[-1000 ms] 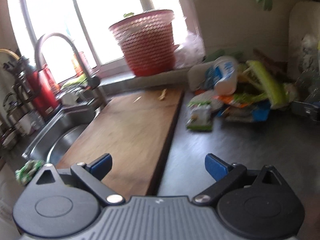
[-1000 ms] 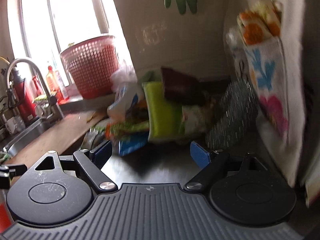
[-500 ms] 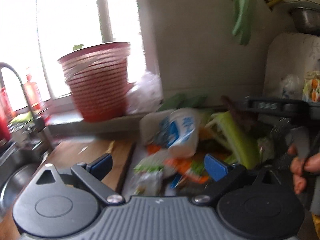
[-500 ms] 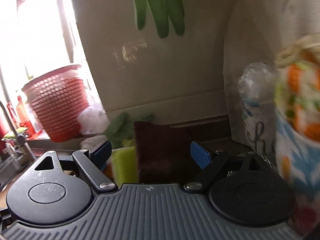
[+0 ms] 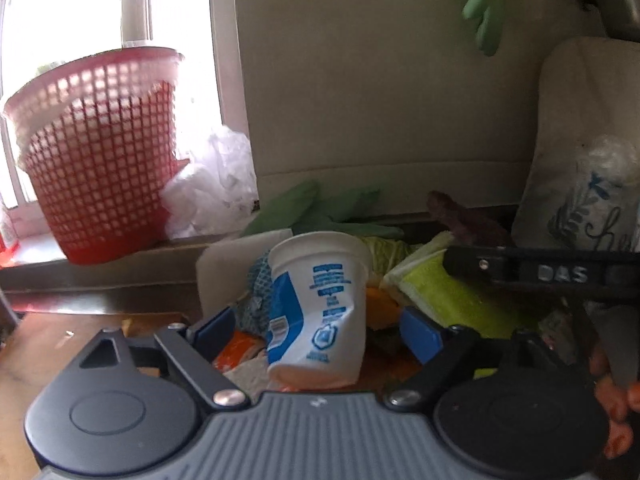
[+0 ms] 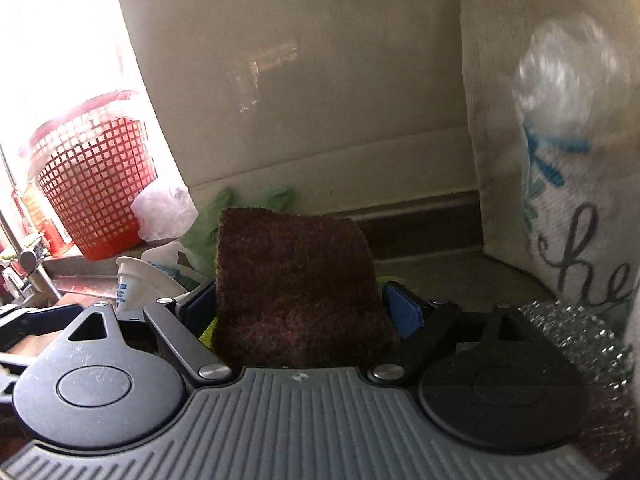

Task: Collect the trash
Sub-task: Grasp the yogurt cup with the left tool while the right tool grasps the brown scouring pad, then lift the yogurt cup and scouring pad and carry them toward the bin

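Note:
A dented white and blue cup (image 5: pixel 320 304) lies on a pile of trash, wrappers and a lime green pack (image 5: pixel 448 296). My left gripper (image 5: pixel 316 332) reaches around the cup; its jaws are closing, with a gap left on both sides. In the right wrist view a dark maroon scouring pad (image 6: pixel 296 288) stands upright between the wide jaws of my right gripper (image 6: pixel 300 308), filling most of the gap. The same cup (image 6: pixel 128 284) shows at the left there. The right gripper's black body (image 5: pixel 560 274) and a person's hand (image 5: pixel 616 400) appear at the right of the left view.
A red mesh basket (image 5: pixel 96 152) with a white liner stands on the windowsill, a crumpled white plastic bag (image 5: pixel 212 184) beside it. Green gloves (image 5: pixel 320 208) lie behind the pile. A steel scourer (image 6: pixel 576 344) and a printed cloth bag (image 6: pixel 568 200) sit at the right. Wooden board (image 5: pixel 60 344) at left.
The left gripper swung right from the wooden board to the trash pile and now has the cup between its slightly narrowed jaws. The right gripper moved forward onto the maroon pad.

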Available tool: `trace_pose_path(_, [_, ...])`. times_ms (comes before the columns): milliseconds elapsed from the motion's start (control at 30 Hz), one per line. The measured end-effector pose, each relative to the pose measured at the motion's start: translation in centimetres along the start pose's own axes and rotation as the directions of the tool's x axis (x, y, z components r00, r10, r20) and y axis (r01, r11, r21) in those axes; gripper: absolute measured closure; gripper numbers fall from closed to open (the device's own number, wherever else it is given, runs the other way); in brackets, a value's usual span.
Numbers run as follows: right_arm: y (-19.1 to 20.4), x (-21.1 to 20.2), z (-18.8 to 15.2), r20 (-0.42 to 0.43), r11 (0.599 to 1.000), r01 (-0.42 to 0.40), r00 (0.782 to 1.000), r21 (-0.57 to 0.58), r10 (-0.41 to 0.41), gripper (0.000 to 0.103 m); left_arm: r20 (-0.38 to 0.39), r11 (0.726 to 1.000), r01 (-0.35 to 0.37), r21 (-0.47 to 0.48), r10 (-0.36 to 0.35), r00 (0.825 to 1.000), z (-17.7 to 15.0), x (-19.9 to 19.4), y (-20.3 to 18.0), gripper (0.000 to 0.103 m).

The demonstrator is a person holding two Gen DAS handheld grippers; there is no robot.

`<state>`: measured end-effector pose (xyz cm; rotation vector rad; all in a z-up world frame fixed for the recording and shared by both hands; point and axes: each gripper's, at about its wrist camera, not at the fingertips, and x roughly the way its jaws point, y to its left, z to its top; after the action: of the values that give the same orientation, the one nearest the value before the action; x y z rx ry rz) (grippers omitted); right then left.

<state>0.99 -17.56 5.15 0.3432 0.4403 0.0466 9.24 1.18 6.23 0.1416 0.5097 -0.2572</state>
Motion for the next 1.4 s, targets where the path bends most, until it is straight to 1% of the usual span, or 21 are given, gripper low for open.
trace_pose_path(33, [0.0, 0.1, -0.2, -0.002, 1.0, -0.008, 1.0, 0.006, 0.008, 0.0, -0.01, 1.0, 0.002, -0.014, -0.002, 1.0, 0.0, 0.5, 0.3, 0.018])
trace_pose_path(100, [0.0, -0.2, -0.4, 0.0, 1.0, -0.017, 1.0, 0.005, 0.017, 0.0, -0.031, 0.999, -0.018, -0.039, 0.016, 0.999, -0.1, 1.3, 0.8, 0.031])
trace_pose_path(133, [0.0, -0.3, -0.5, 0.004, 1.0, -0.018, 1.0, -0.002, 0.018, 0.0, -0.037, 0.998, -0.014, -0.058, 0.012, 0.999, -0.1, 1.6, 1.0, 0.033])
trace_pose_path(167, [0.2, 0.0, -0.5, 0.006, 1.0, -0.017, 1.0, -0.007, 0.017, 0.0, -0.04, 0.997, -0.002, -0.077, -0.001, 0.999, -0.2, 1.8, 1.3, 0.039])
trace_pose_path(200, [0.2, 0.0, -0.5, 0.005, 1.0, -0.021, 1.0, -0.011, 0.021, 0.0, -0.043, 0.995, 0.012, -0.102, -0.016, 0.999, -0.2, 2.0, 1.6, 0.042])
trace_pose_path(300, [0.7, 0.2, -0.6, 0.01, 0.999, -0.034, 0.999, -0.02, 0.034, 0.001, -0.036, 0.991, 0.009, -0.136, -0.014, 0.999, -0.4, 2.3, 1.9, 0.042])
trace_pose_path(400, [0.9, -0.3, -0.9, 0.026, 0.998, -0.03, 0.999, -0.054, 0.031, 0.008, -0.027, 0.987, 0.009, -0.159, -0.013, 1.0, -0.6, 2.0, 1.8, 0.043])
trace_pose_path(433, [1.0, -0.3, -1.0, 0.028, 0.998, -0.034, 0.999, -0.06, 0.036, 0.014, -0.026, 0.986, 0.009, -0.166, -0.014, 1.0, -0.6, 2.0, 1.8, 0.043])
trace_pose_path(533, [1.1, -0.3, -1.0, 0.027, 0.996, -0.047, 0.998, -0.075, 0.049, 0.024, -0.021, 0.982, -0.003, -0.187, -0.001, 1.0, -0.8, 1.5, 1.8, 0.043])
trace_pose_path(600, [1.3, -0.5, -1.2, 0.039, 0.995, -0.045, 0.998, -0.091, 0.048, 0.027, -0.017, 0.98, -0.013, -0.201, 0.01, 1.0, -0.9, 1.4, 1.9, 0.043])
trace_pose_path(667, [1.5, -0.6, -1.4, 0.054, 0.994, -0.039, 0.998, -0.104, 0.045, 0.033, -0.01, 0.976, -0.027, -0.217, 0.025, 1.0, -1.0, 0.8, 2.0, 0.043])
trace_pose_path(700, [1.6, -0.7, -1.5, 0.06, 0.994, -0.037, 0.997, -0.107, 0.044, 0.035, -0.009, 0.974, -0.032, -0.223, 0.031, 0.999, -1.1, 0.6, 2.1, 0.043])
trace_pose_path(767, [1.6, -0.8, -1.6, 0.073, 0.993, -0.034, 0.996, -0.112, 0.042, 0.042, -0.007, 0.971, -0.047, -0.234, 0.047, 0.999, -1.3, 0.1, 2.3, 0.043])
trace_pose_path(800, [1.6, -0.9, -1.6, 0.082, 0.993, -0.03, 0.996, -0.113, 0.039, 0.043, -0.005, 0.969, -0.055, -0.239, 0.056, 0.998, -1.3, -0.3, 2.5, 0.043])
trace_pose_path(867, [1.6, -1.0, -1.6, 0.095, 0.994, -0.028, 0.995, -0.11, 0.038, 0.05, 0.001, 0.966, -0.066, -0.249, 0.069, 0.998, -1.5, -1.0, 2.8, 0.043])
trace_pose_path(967, [1.7, -1.6, -1.7, 0.12, 0.993, -0.026, 0.992, -0.112, 0.039, 0.053, 0.01, 0.96, -0.081, -0.266, 0.087, 0.996, -1.7, -2.3, 3.4, 0.043])
trace_pose_path(1133, [2.7, -2.4, -2.0, 0.16, 0.989, -0.021, 0.986, -0.149, 0.045, 0.054, 0.021, 0.953, -0.102, -0.286, 0.112, 0.993, -2.5, -4.6, 4.2, 0.043])
trace_pose_path(1233, [3.7, -2.9, -2.4, 0.185, 0.981, -0.019, 0.981, -0.191, 0.055, 0.054, 0.018, 0.947, -0.11, -0.303, 0.121, 0.993, -3.2, -5.9, 4.6, 0.043])
trace_pose_path(1333, [4.5, -3.3, -2.6, 0.19, 0.975, -0.072, 0.975, -0.209, 0.113, 0.054, 0.023, 0.939, -0.111, -0.326, 0.126, 0.992, -3.9, -7.4, 5.0, 0.043])
trace_pose_path(1400, [5.2, -3.5, -2.7, 0.176, 0.969, -0.107, 0.973, -0.221, 0.148, 0.054, 0.023, 0.933, -0.119, -0.339, 0.135, 0.991, -4.3, -8.3, 5.3, 0.043])
